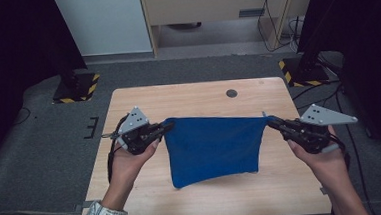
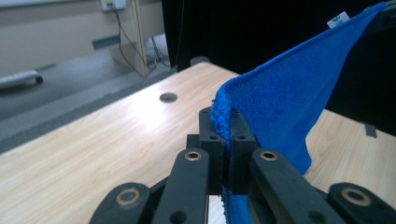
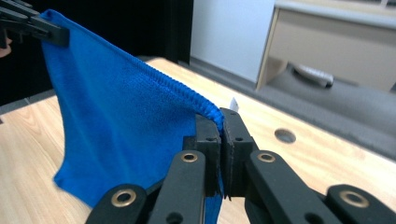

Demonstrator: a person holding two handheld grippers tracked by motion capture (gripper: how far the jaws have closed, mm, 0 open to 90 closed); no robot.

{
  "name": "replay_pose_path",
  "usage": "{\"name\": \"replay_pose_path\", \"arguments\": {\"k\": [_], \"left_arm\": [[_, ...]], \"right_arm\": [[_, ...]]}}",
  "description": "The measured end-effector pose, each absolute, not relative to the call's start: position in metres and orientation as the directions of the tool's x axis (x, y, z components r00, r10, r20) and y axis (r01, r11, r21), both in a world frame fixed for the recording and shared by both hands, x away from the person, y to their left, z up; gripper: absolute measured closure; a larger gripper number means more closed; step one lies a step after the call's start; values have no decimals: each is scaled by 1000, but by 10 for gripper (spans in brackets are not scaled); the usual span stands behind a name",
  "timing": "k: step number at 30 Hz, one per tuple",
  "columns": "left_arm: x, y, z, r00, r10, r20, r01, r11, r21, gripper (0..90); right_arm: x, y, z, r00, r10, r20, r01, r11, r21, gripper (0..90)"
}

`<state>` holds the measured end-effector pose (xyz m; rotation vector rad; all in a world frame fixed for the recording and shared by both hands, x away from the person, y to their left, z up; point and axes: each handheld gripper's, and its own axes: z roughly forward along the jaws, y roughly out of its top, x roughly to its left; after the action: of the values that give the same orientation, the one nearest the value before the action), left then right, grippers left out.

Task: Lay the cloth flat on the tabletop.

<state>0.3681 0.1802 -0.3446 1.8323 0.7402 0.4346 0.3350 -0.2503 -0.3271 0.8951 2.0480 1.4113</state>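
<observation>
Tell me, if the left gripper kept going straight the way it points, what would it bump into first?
Probably the right gripper. The left gripper points across the table along the stretched top edge of the blue cloth it pinches, and the other one holds the far corner. Depth is hard to judge, so it might pass beside it.

A cloth (image 1: 213, 148) hangs spread over the middle of the counter (image 1: 128, 104), its top corners pinched by the left tool (image 1: 165, 127) toward the left edge and the right tool (image 1: 271, 121) toward the right edge. A hole (image 1: 231, 93) lies behind it, near the far edge.
</observation>
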Motion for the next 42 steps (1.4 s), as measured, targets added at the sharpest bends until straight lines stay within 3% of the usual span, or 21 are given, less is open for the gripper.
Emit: {"name": "replay_pose_path", "arguments": {"k": [17, 39, 41, 42], "left_arm": [[465, 166, -413, 639, 765, -78, 421, -263, 868, 859], [523, 160, -452, 570, 816, -94, 503, -256, 825, 849], [527, 161, -455, 551, 829, -95, 513, -246, 823, 813], [529, 161, -457, 537, 838, -97, 516, -235, 824, 756]], "right_arm": [[456, -236, -409, -563, 826, 22, 447, 282, 849, 871], [519, -225, -444, -501, 864, 47, 558, 282, 780, 858], [523, -223, -447, -495, 867, 48, 566, 280, 775, 829], [525, -222, -449, -493, 869, 48, 568, 280, 774, 768]]}}
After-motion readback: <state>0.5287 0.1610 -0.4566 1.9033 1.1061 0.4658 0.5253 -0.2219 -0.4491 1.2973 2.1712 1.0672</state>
